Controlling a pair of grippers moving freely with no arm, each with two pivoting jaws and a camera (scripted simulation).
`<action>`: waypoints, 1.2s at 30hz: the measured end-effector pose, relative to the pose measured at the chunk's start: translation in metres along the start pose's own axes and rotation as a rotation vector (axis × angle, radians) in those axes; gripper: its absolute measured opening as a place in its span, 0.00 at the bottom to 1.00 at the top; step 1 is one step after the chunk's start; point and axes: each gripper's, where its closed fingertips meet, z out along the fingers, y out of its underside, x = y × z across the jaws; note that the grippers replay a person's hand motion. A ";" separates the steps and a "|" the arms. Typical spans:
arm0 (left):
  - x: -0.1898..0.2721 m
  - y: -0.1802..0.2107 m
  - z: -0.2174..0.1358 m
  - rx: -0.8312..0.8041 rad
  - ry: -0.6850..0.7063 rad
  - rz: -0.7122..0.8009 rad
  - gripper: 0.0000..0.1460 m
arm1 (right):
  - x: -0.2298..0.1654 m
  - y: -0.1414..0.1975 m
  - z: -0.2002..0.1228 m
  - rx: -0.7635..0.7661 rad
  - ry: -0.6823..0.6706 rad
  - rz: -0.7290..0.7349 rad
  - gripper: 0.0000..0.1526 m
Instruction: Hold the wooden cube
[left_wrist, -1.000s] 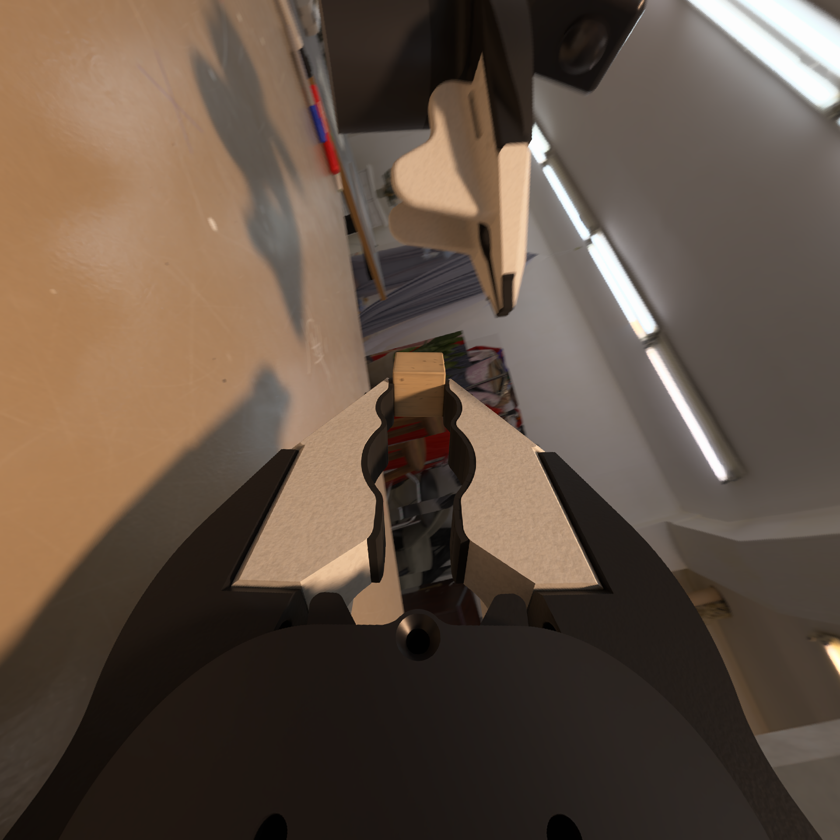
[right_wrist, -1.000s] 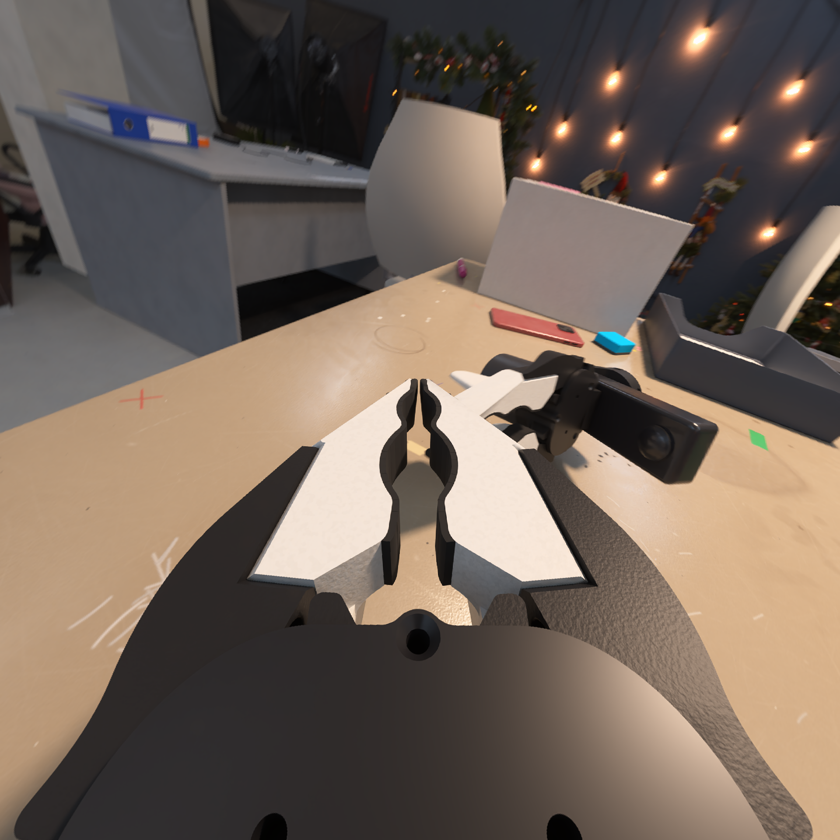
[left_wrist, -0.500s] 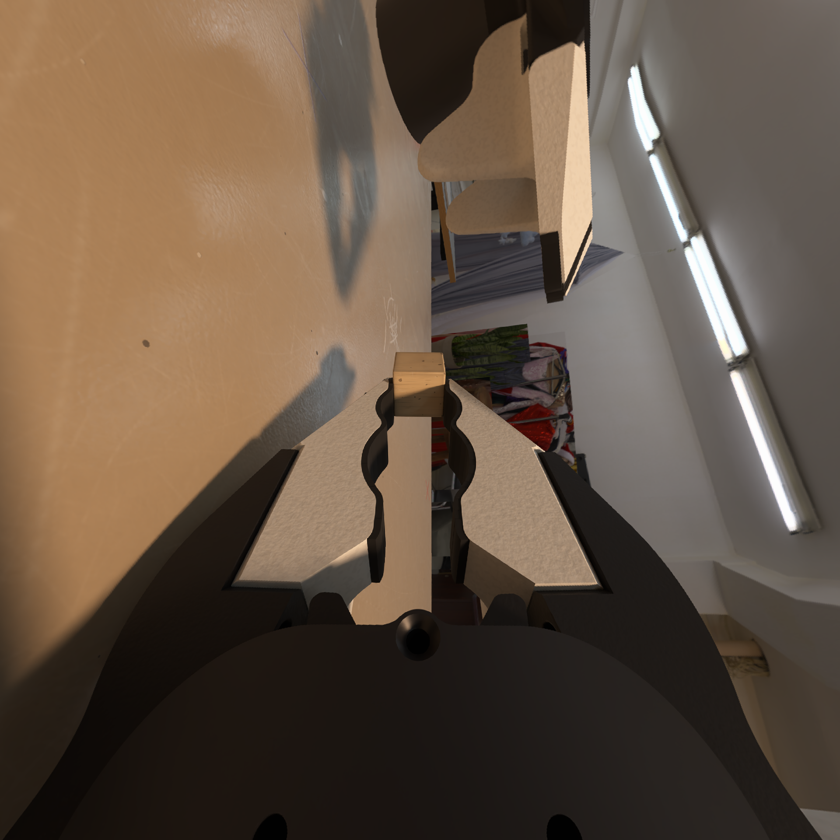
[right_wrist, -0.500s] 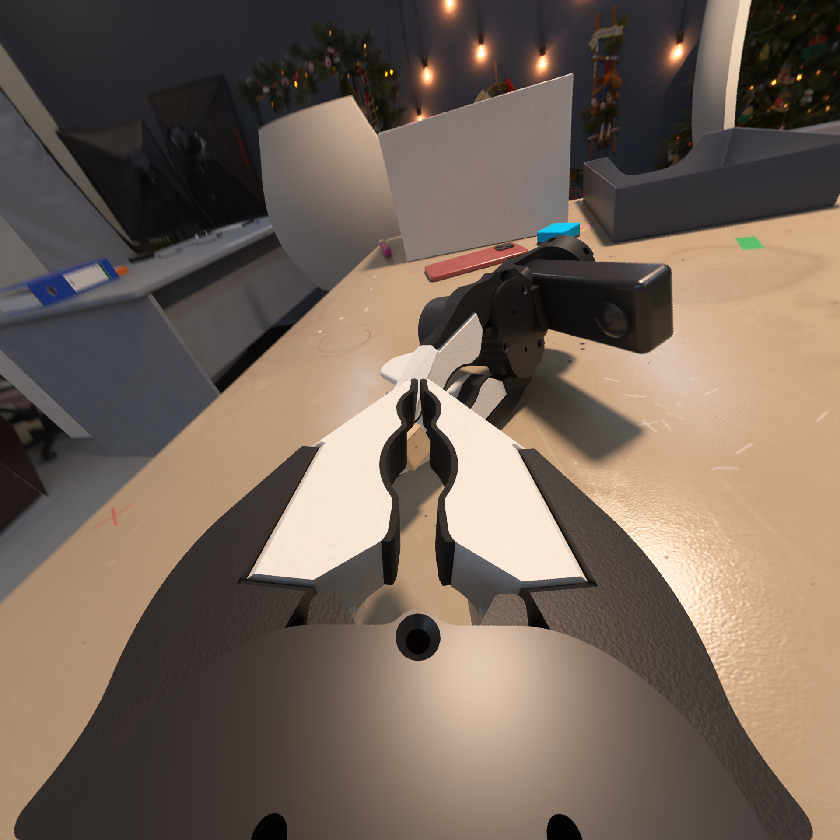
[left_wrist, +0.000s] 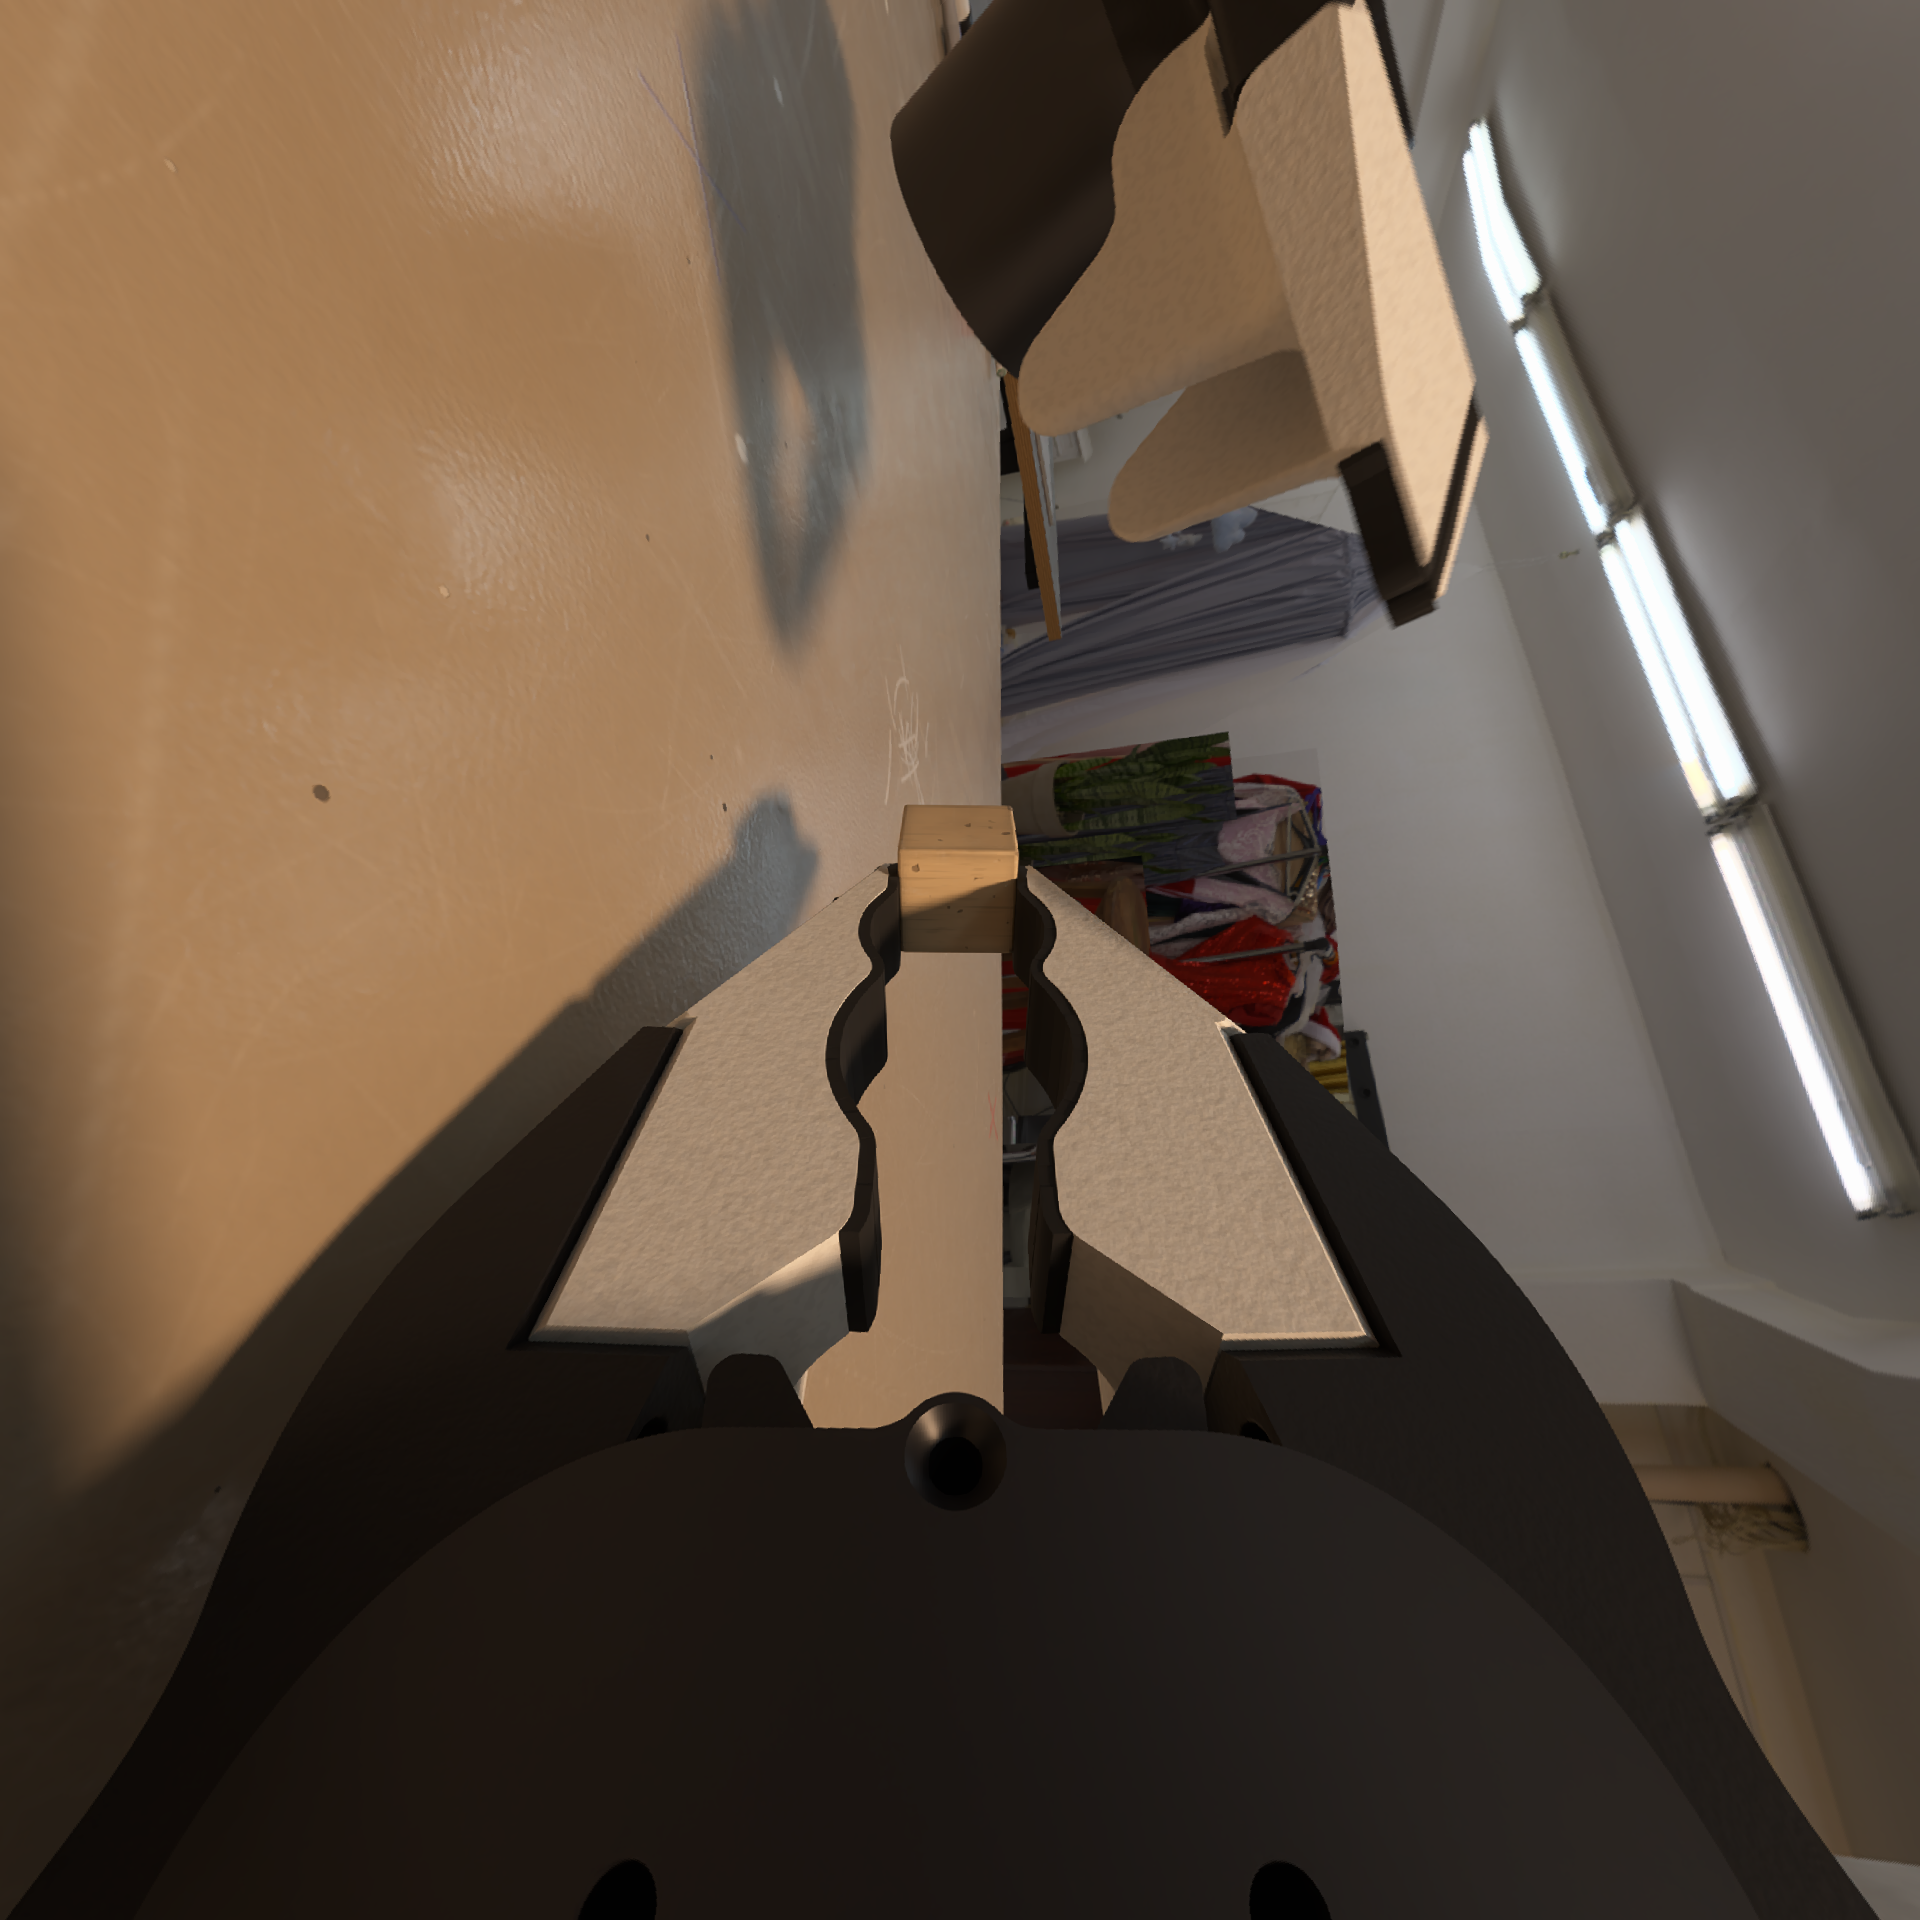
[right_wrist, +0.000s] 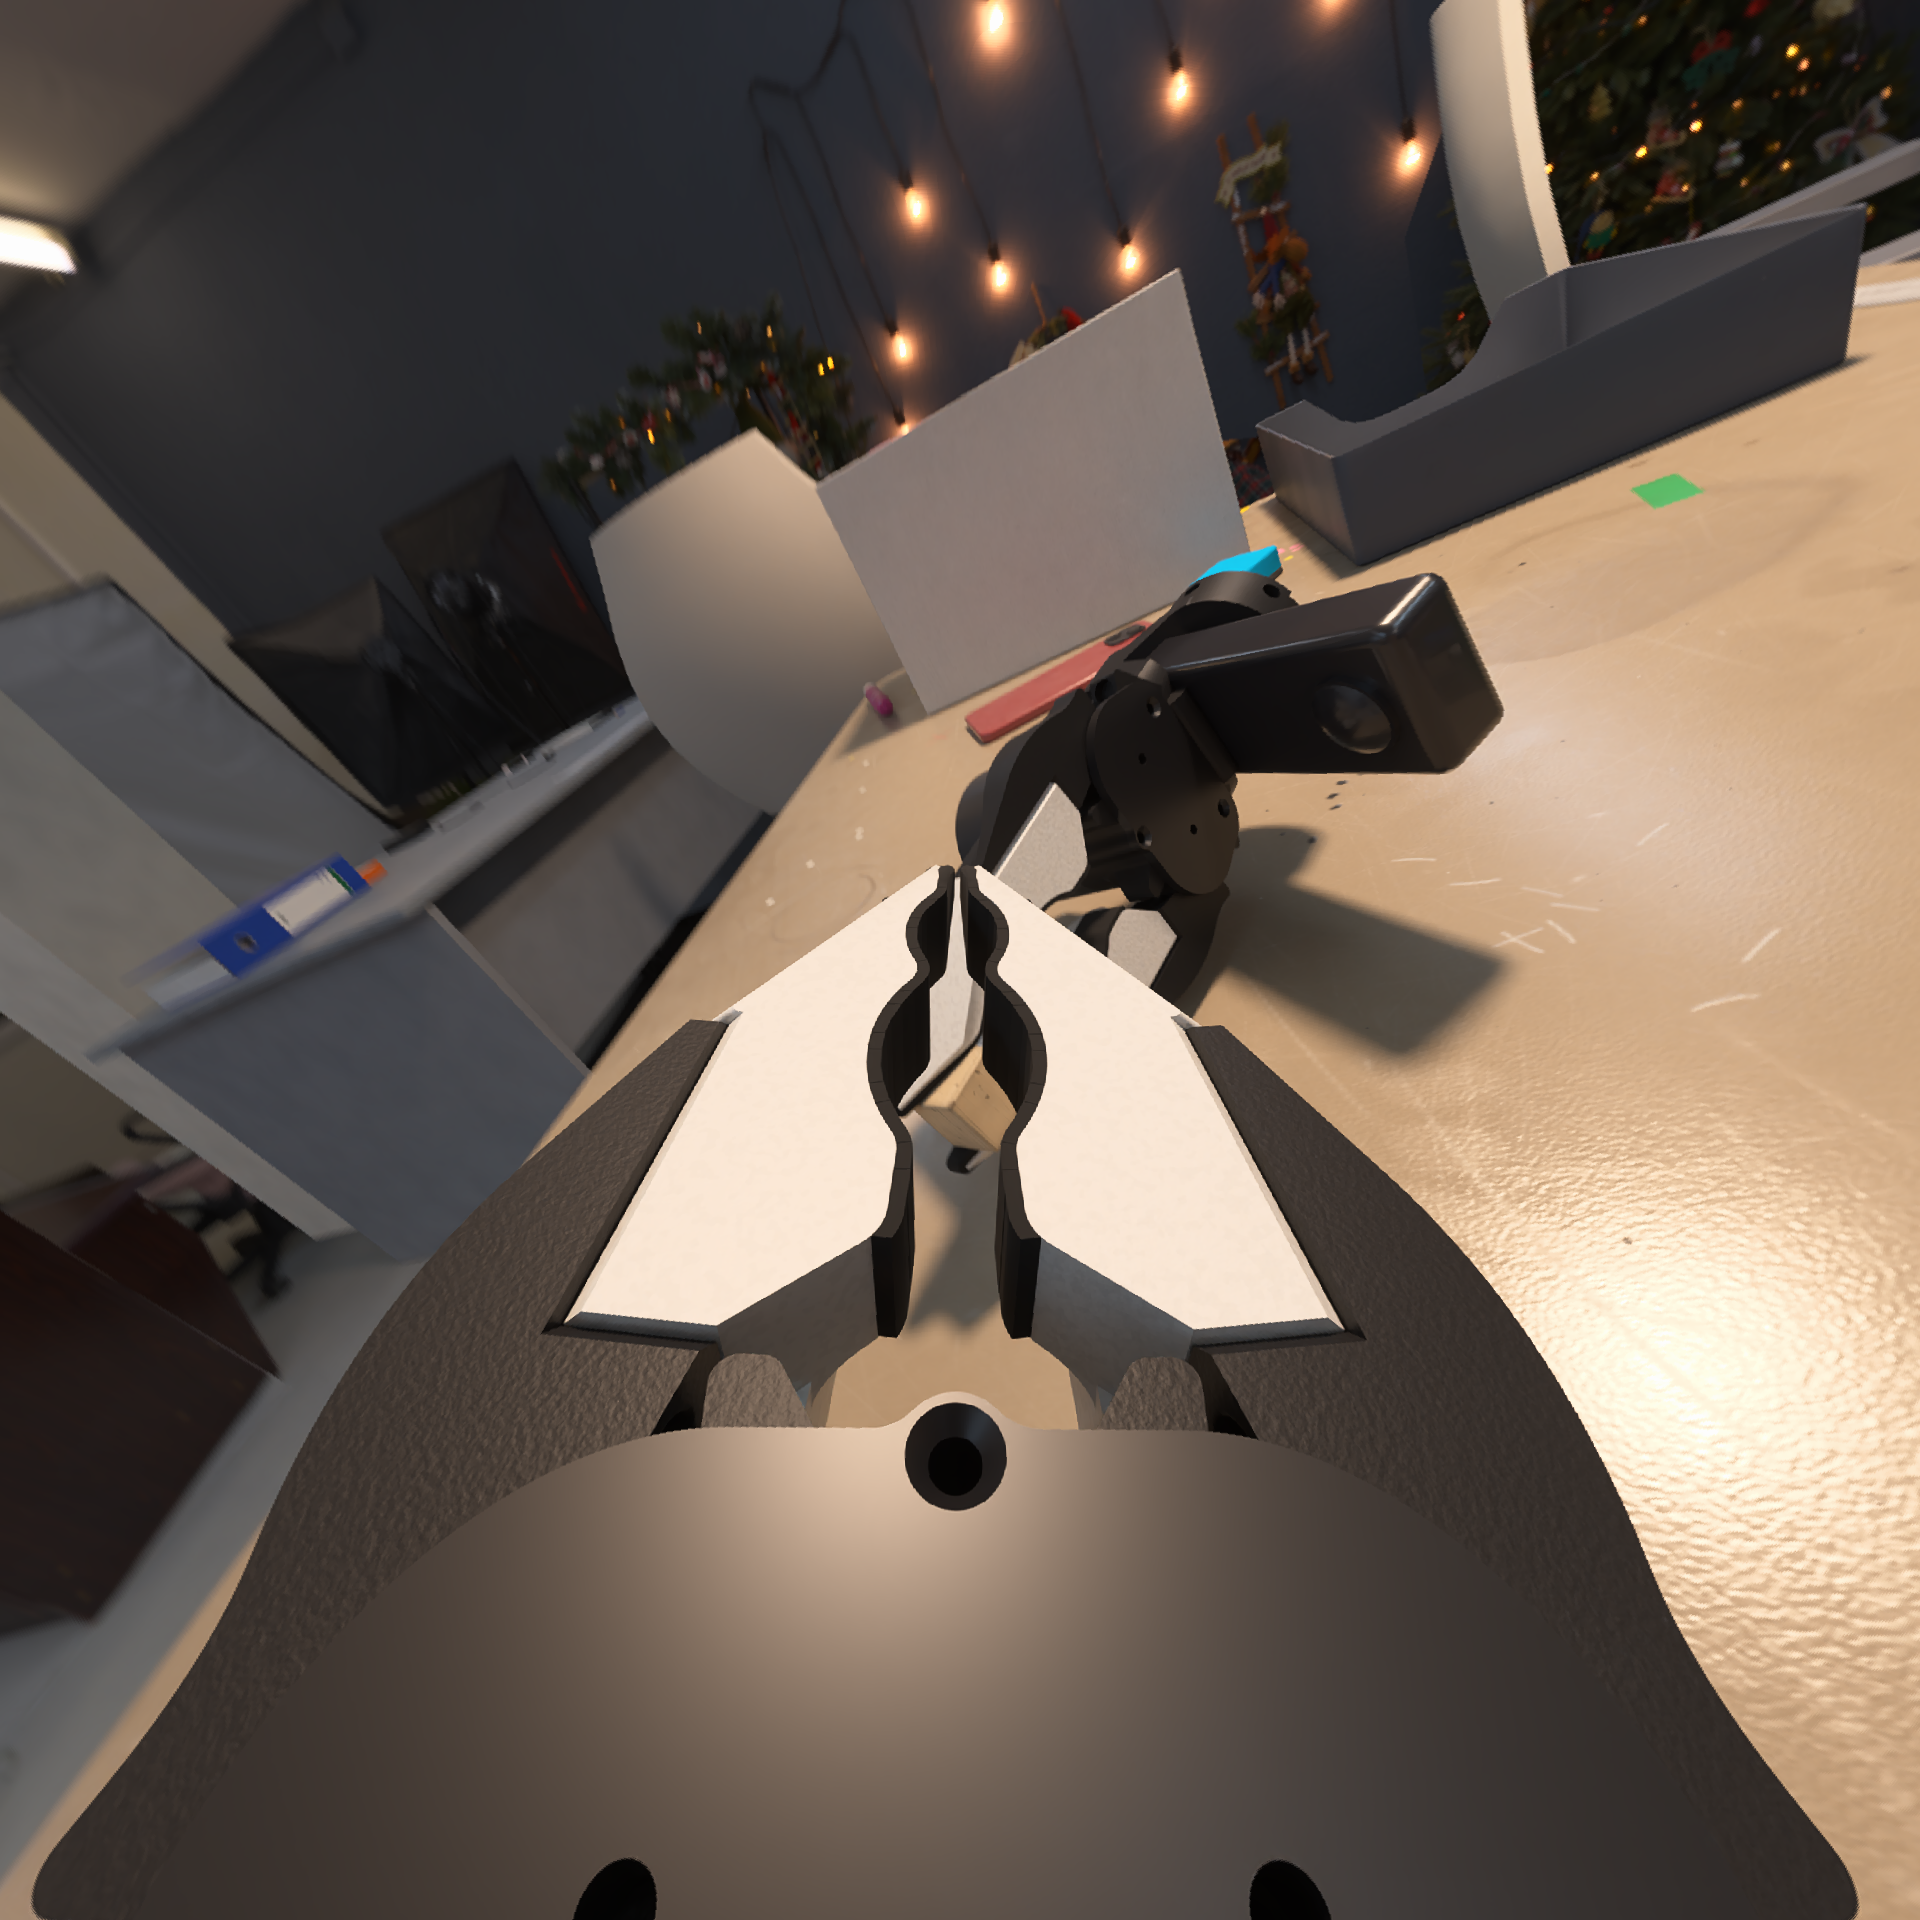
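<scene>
My left gripper (left_wrist: 956, 894) is shut on the small wooden cube (left_wrist: 956, 857), pinched between its fingertips just above the tan table (left_wrist: 416, 727). That view is rolled sideways, so the table stands at the left. My right gripper (right_wrist: 956, 883) is shut and empty. It hovers over the left gripper's fingers, and the cube (right_wrist: 971, 1107) shows through the gap between its own fingers. The left gripper's black body (right_wrist: 1164, 790) lies just beyond its tips. In the left wrist view the right gripper (left_wrist: 1309, 457) hangs close above the cube.
A white board (right_wrist: 1039, 499) and a curved white panel (right_wrist: 717, 623) stand at the table's far edge. A red phone (right_wrist: 1039, 701), a blue block (right_wrist: 1242, 564) and a grey tray (right_wrist: 1558, 416) lie beyond. A green mark (right_wrist: 1665, 488) is on the table. The table edge drops off at left.
My right gripper has swung in closer over the left gripper's fingertips and tilted, staying shut. The left gripper has kept its hold on the cube and turned slightly.
</scene>
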 end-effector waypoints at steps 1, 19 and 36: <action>-0.001 0.001 0.000 -0.005 -0.004 0.001 0.14 | 0.000 -0.002 -0.001 0.019 -0.004 0.036 0.01; 0.002 0.016 0.006 -0.105 0.027 0.019 0.14 | 0.009 -0.007 0.001 -0.019 0.025 0.081 0.01; 0.014 0.023 0.014 -0.158 0.087 0.062 0.14 | 0.018 -0.004 0.011 -0.089 -0.085 -0.012 0.03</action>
